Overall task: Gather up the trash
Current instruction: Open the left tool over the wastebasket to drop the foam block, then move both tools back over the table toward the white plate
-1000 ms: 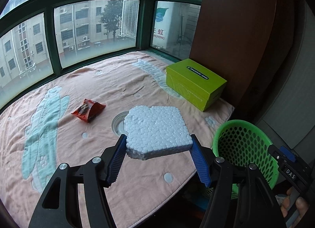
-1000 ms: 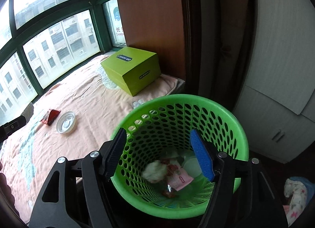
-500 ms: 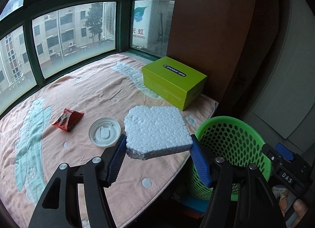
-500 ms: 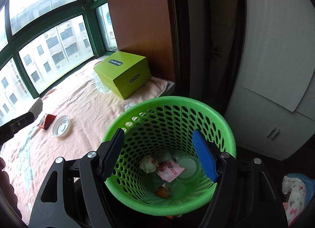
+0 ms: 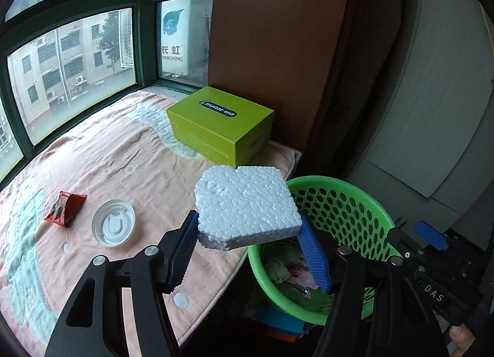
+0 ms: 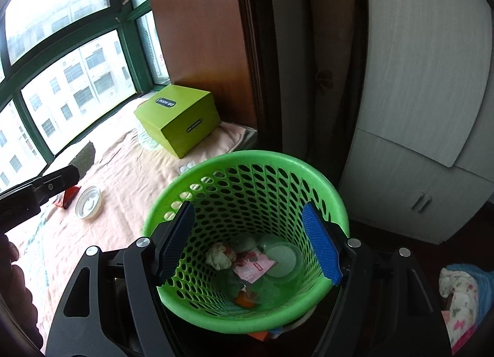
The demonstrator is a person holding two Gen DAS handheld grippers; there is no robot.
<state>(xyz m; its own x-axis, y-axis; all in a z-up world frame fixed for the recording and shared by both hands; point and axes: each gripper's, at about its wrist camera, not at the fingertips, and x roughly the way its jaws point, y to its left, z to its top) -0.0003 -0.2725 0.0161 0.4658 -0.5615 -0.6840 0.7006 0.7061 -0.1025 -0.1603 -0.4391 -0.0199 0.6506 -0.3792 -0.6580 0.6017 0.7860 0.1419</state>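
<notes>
Left claw [image 5: 248, 242] is clamped on the foam block [image 5: 247, 207], blue pads squeezing it from both sides. Compared with a second ago it has swung over from the middle of the blanket [image 5: 102, 153] to the edge of the bed, so the foam now hangs partly over the near rim of the green basket [image 5: 349, 199] instead of over the cloth. Looks like the carry is basically finished and the drop comes next, though I'd nudge it a bit further so the whole block clears the rim before letting go.

Right claw [image 6: 251, 241] is spread wide with nothing in it, and it sits just above the basket mouth looking straight down inside. It has crept in closer over the last second, and the basket fills more of its view. Already in the bottom are some crumpled paper, a pink wrapper and a clear lid.

The green shoebox [image 5: 220, 127] sits at the back corner of the bed by the wooden panel, not trash as far as I can tell.

Left to collect are the white plastic lid [image 5: 113, 222] and the red snack wrapper [image 5: 65, 208], lying side by side on the blanket, well away from the basket.
</notes>
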